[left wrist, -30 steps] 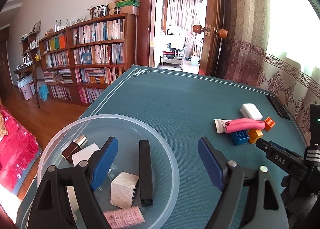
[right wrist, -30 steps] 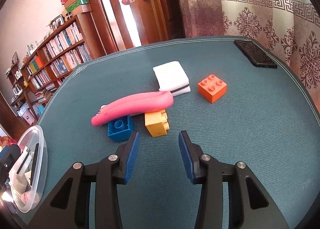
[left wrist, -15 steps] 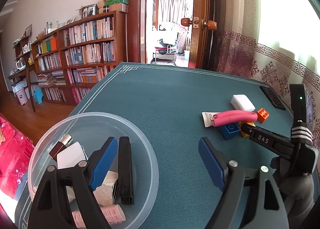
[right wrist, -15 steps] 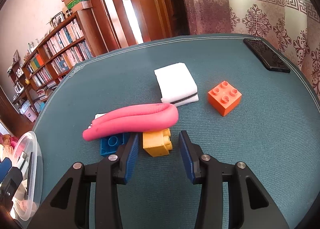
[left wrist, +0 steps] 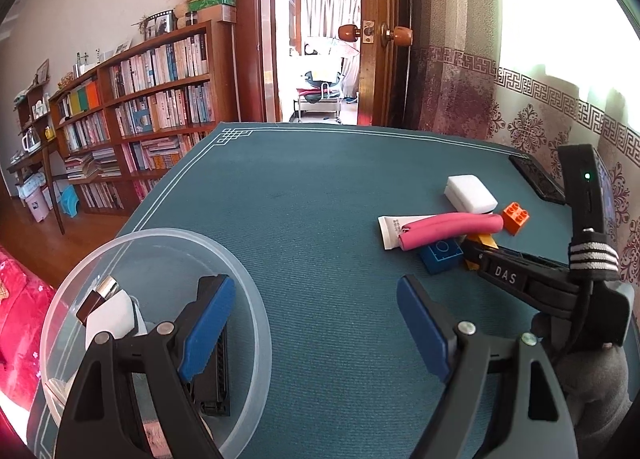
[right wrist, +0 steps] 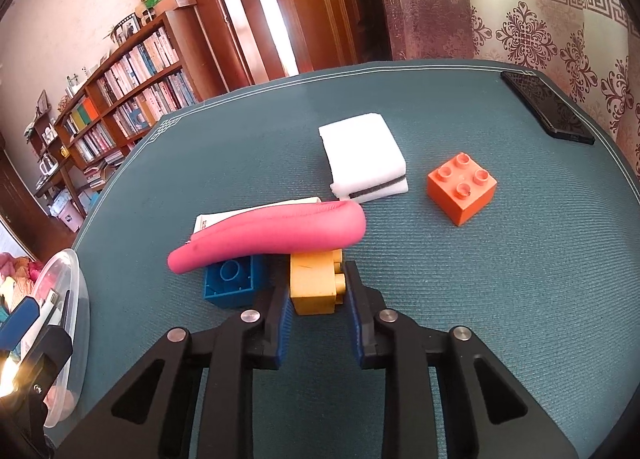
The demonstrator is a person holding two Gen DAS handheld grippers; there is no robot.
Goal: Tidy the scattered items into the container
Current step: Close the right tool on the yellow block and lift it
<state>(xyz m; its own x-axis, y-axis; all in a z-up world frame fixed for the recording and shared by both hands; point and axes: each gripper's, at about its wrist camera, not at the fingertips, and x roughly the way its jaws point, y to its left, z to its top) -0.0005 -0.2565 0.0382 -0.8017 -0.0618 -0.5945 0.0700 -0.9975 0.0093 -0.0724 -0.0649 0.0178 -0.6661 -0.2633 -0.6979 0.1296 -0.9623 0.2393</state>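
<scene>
**Operator:** Right, my right tool (right wrist: 316,293) is straddling the yellow brick (right wrist: 314,285), one blue pad on each side of it. The pads look to be touching or all but touching its flanks, so I'd call that closing on it; I can't swear it has a firm bite.

**Spotter:** And the left?

**Operator:** Left tool (left wrist: 312,333) is spread wide, nothing between the pads, hanging over the near rim of the clear container (left wrist: 256,323).

**Spotter:** What's lying round the brick?

**Operator:** A blue brick (right wrist: 232,285) just beside it on the left, and a pink pouch (right wrist: 272,237) draped across the tops of both. Under the pouch's far side a white tube (right wrist: 248,215) pokes out. Beyond that, a white sponge (right wrist: 362,157), and an orange brick (right wrist: 462,187) standing apart to the right. A dark phone (right wrist: 546,107) sits near the far table (right wrist: 520,299) edge; whether that counts as clutter I can't say.

**Spotter:** So how far along are we?

**Operator:** Partway, I'd judge. The container holds a small brown bottle (left wrist: 98,297), a white card-like piece (left wrist: 110,317) and a long black item (left wrist: 216,379), with more hidden behind my left tool. Six pieces at least wait on the table.

**Spotter:** Worry?

**Operator:** That pouch. Lift the yellow brick and I'd expect it to slide off.
</scene>
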